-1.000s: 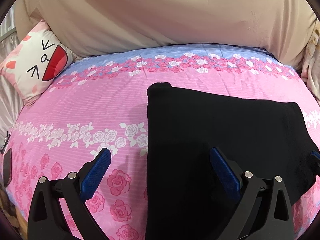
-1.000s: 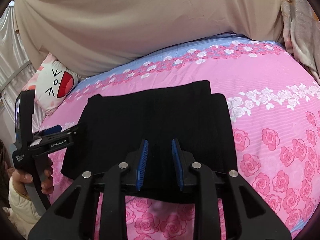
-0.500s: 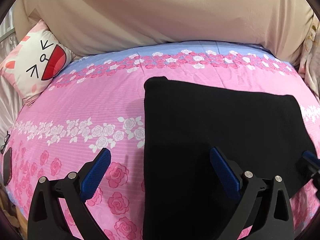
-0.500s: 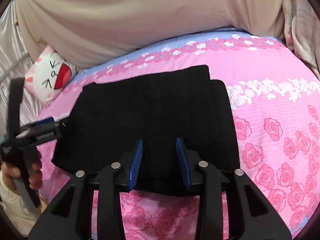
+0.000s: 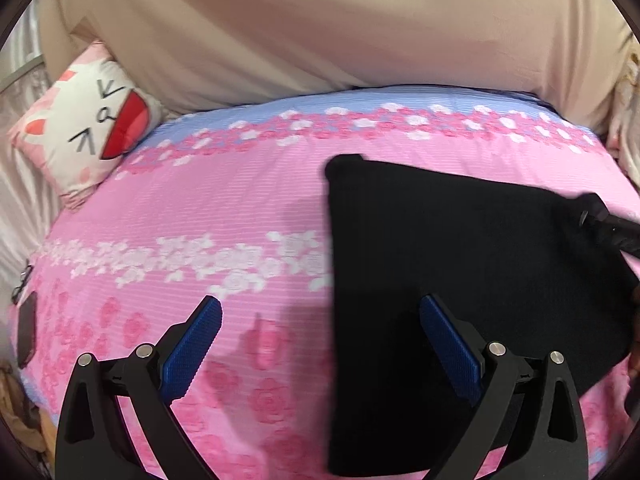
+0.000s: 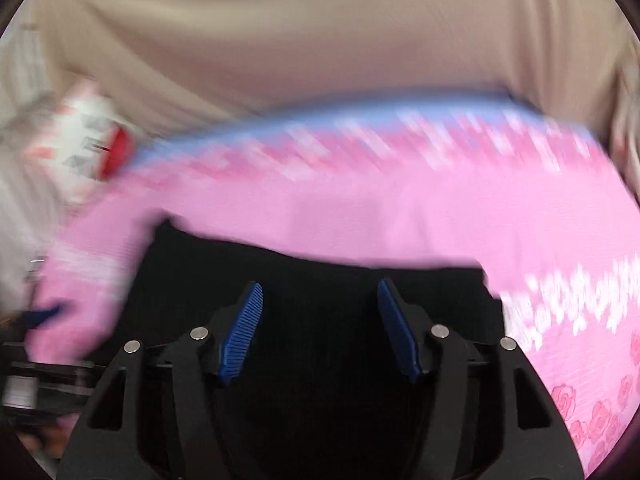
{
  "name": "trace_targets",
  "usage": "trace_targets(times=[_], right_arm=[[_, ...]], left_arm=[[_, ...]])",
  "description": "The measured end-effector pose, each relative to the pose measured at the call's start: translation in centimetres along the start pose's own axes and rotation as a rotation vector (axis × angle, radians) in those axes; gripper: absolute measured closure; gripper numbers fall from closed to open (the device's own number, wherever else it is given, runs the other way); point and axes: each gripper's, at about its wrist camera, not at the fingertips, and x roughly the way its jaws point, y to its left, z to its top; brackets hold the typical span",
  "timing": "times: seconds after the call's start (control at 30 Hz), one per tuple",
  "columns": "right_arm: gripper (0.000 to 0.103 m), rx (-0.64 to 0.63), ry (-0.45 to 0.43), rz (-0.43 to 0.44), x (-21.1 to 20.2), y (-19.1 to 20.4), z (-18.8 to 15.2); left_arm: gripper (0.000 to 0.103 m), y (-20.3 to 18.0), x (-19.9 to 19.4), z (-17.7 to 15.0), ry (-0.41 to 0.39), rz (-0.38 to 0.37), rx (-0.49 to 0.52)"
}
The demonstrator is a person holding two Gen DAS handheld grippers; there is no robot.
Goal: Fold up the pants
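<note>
Ahead of the right gripper point(image 6: 320, 326) and beneath it, the black pants point(image 5: 460, 280) lie folded flat on the bed point(image 5: 240, 208), whose cover is pink with printed roses and a blue band at its far edge. This gripper's jaws are opening; dark cloth shows in the gap between them, but the blue pads point(image 6: 242, 336) do not press on it, so the pants are released. The right wrist view is badly blurred.

The left gripper point(image 5: 320, 344) hangs over the near left edge of the pants with its jaws spread wide and nothing grasped: one pad is above the pink cover, the other above the black cloth. Off to the far left of these jaws, a cat-face cushion point(image 5: 86, 128) leans at the head of the bed against a beige drape point(image 5: 320, 32). Part of the right gripper reaches in from the right over the far corner of the pants.
</note>
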Motion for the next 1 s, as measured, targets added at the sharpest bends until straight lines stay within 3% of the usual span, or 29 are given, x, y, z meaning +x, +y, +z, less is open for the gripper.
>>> trace_targets(times=[0.03, 0.1, 0.2, 0.27, 0.33, 0.43, 0.53, 0.63, 0.73, 1.0], right_arm=[[0.053, 0.040, -0.012, 0.031, -0.4, -0.7, -0.1], [0.059, 0.078, -0.012, 0.001, -2.0, -0.8, 0.2], [0.058, 0.069, -0.044, -0.023, -4.5, -0.1, -0.1], [0.053, 0.067, -0.060, -0.001, -6.2, 0.6, -0.6], [0.041, 0.045, -0.079, 0.001, -7.4, 1.2, -1.1], [0.041, -0.017, -0.088, 0.023, -8.9, 3.7, -2.6], [0.041, -0.055, -0.070, 0.092, -8.7, 6.0, -3.9], [0.056, -0.116, -0.035, 0.127, -7.9, 8.5, -5.8], [0.056, -0.135, 0.024, 0.154, -6.3, 9.8, -7.2], [0.054, -0.219, 0.018, 0.081, -5.0, 11.1, -8.7]], left_arm=[[0.006, 0.6, 0.2, 0.0, 0.004, 0.017, -0.009], [0.006, 1.5, 0.7, -0.1, 0.017, 0.028, -0.024], [0.006, 2.1, 1.3, 0.1, 0.029, 0.021, -0.041], [0.006, 2.2, 1.5, 0.2, 0.026, 0.017, -0.039], [0.006, 2.2, 1.6, 0.2, 0.027, 0.014, -0.037], [0.006, 2.2, 1.9, 0.1, 0.036, 0.008, -0.044], [0.006, 2.2, 2.0, 0.1, 0.039, 0.011, -0.040], [0.005, 2.2, 2.0, 0.1, 0.039, 0.013, -0.036], [0.005, 2.4, 2.0, 0.0, 0.040, 0.018, -0.039], [0.005, 2.5, 1.9, -0.4, 0.042, 0.025, -0.033]])
